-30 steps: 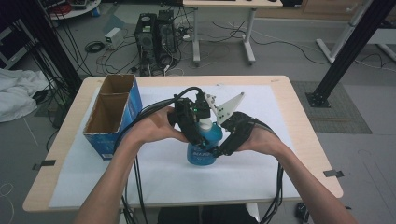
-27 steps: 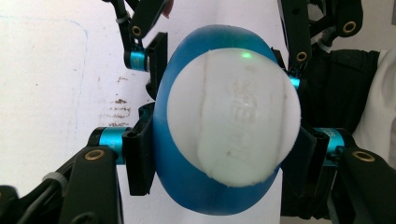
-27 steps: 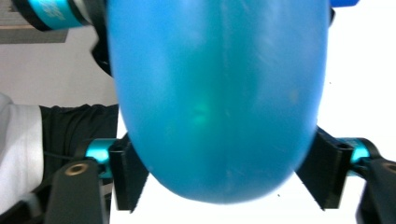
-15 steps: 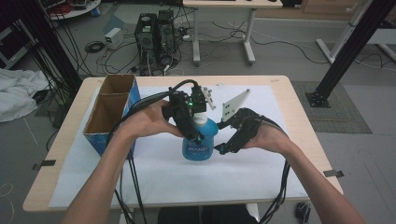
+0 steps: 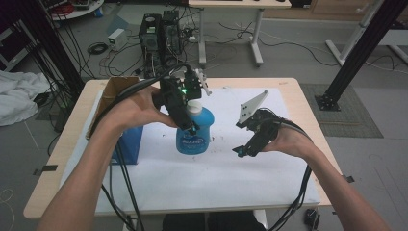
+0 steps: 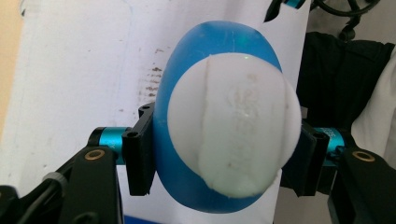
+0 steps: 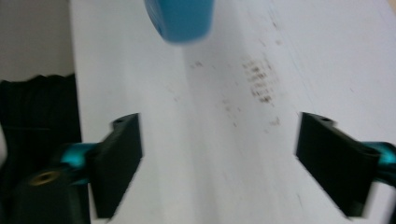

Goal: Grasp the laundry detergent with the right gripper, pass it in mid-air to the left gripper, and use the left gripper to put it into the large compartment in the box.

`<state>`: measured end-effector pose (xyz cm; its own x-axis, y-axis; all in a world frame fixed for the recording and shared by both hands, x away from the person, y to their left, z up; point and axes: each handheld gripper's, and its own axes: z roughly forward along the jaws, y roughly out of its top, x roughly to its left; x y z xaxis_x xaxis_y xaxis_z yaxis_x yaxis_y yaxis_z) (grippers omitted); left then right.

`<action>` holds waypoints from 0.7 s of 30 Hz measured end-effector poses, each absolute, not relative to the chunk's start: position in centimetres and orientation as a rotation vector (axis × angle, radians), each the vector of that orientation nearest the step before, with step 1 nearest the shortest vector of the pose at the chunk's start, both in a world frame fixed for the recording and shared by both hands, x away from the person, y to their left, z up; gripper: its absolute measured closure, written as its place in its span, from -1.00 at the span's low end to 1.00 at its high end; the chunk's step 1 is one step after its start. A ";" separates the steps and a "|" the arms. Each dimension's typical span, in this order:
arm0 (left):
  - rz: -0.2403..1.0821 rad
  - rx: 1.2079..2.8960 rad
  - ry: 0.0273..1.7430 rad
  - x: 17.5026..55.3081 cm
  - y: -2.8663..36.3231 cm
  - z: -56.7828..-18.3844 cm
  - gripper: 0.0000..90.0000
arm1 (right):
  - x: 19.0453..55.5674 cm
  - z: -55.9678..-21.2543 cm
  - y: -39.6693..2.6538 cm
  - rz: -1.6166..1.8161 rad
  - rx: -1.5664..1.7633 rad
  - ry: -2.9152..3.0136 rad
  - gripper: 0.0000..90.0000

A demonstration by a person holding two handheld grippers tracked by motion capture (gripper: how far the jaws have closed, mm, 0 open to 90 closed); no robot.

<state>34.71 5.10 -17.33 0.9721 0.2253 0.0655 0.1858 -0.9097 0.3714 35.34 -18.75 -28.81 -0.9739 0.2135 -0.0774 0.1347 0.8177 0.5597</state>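
Wooden table (image 5: 308, 110) is carrying a white sheet (image 5: 231, 178) over most of its top. Dark smudges (image 7: 257, 77) are showing on the sheet. Blue box (image 5: 129, 142) with open cardboard flaps is sitting at the table's left edge. Computer tower (image 5: 156, 33) is standing on the floor behind the table, cables (image 5: 98, 48) lying around it. White cloth (image 5: 17, 96) is lying on the floor left of the table. Grey mat (image 5: 337, 103) and black strut (image 5: 358, 48) are sitting right of the table.

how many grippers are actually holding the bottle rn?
1. The left gripper is clamped on the blue bottle below its white cap. The right gripper is open, off to the bottle's right, touching nothing.
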 end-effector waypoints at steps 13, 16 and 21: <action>0.197 2.752 0.506 36.2 9.0 -11.5 -0.16 | 35.5 -28.8 -23.3 0.690 0.413 2.826 -0.71; 0.198 2.755 0.555 36.5 9.8 -10.6 -0.15 | 35.6 -28.8 -24.2 0.669 0.443 2.821 -0.71; 0.246 2.711 0.735 37.6 12.6 -8.3 -0.15 | 35.9 -29.1 -26.5 0.647 0.540 2.792 -0.71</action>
<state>37.58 12.59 -8.27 0.8529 0.5158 0.0806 0.4606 -0.8161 0.3490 35.86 -26.53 -29.14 -0.9072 0.3995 -0.1322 0.3006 0.8350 0.4608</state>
